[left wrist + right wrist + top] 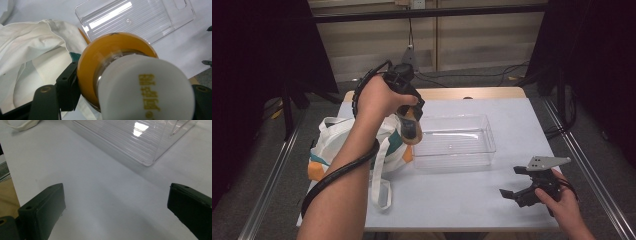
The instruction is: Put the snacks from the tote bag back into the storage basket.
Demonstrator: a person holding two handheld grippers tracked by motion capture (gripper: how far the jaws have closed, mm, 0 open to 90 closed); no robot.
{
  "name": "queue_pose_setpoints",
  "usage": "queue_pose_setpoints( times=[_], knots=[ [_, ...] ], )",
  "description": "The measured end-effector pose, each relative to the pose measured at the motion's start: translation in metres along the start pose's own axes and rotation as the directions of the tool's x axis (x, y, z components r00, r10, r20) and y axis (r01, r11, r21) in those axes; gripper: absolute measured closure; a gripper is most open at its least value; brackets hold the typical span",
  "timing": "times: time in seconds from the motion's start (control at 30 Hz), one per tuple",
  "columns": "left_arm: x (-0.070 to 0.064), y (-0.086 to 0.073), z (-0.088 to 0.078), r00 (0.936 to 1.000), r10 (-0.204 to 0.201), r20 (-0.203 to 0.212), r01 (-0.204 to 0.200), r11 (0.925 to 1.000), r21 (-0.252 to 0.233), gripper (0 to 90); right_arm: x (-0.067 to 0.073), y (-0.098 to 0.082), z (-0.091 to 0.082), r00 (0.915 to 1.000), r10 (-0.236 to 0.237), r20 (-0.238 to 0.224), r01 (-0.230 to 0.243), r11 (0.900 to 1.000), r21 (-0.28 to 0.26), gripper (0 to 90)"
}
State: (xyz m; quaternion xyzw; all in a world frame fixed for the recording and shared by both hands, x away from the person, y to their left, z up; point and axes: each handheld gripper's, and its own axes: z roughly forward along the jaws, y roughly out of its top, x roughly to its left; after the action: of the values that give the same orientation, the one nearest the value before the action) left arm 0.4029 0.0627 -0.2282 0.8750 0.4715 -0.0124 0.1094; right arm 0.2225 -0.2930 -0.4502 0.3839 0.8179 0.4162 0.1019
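One gripper [411,131] clamps an orange bottle [410,126] (white-capped).

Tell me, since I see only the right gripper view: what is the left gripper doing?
Observer: The left gripper is raised, shut on an orange bottle with a white cap.
Operator: Where is it relative to the clear tray?
Observer: By the clear tray's left end, seen from the high view.
Operator: What lies left of that?
Observer: A white tote bag with teal and orange patches lies on the table.
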Motion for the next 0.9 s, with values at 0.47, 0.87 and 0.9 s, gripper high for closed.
queue_pose_setpoints(
  times=[0.47,0.87,0.9],
  knots=[
    [-0.011,0.004,0.02,0.9997,0.025,0.003,-0.025,0.9996,0.014,30.5,0.0,0.0,0.0,1.0,0.0,0.002,0.0,1.0,0.001,1.1],
    [-0.01,0.005,0.035,0.9998,0.021,-0.001,-0.021,0.9997,0.017,30.5,0.0,0.0,0.001,1.0,0.0,0.0,0.0,1.0,0.003,1.1],
    [-0.01,0.005,0.036,0.9998,0.019,-0.002,-0.019,0.9997,0.018,30.5,0.0,0.0,0.001,1.0,0.001,0.002,-0.001,1.0,0.003,1.1]
  ],
)
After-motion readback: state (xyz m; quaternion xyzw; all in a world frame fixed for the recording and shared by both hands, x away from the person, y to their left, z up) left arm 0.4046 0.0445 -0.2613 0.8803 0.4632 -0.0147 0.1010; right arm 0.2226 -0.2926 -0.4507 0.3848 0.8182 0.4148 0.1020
